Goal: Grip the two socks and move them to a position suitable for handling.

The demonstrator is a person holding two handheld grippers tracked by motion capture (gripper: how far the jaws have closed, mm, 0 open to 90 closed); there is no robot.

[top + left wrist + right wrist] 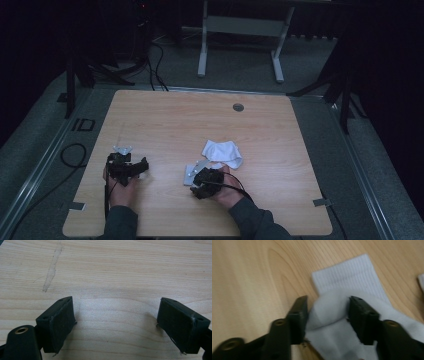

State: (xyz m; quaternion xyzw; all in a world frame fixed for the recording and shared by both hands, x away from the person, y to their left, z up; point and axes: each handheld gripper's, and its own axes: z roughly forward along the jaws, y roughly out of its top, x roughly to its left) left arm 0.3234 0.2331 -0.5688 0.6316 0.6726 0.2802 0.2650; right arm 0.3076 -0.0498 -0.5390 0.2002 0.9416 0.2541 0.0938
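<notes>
On wooden table (165, 115), white sock (222, 153) between parted right hand-held gripper (328, 312), left hand-held gripper (116, 322) wide, nothing between.

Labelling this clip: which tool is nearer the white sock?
Right. The right tool has the sock between its jaws; the left tool sits well off to the sock's left over bare table.
</notes>
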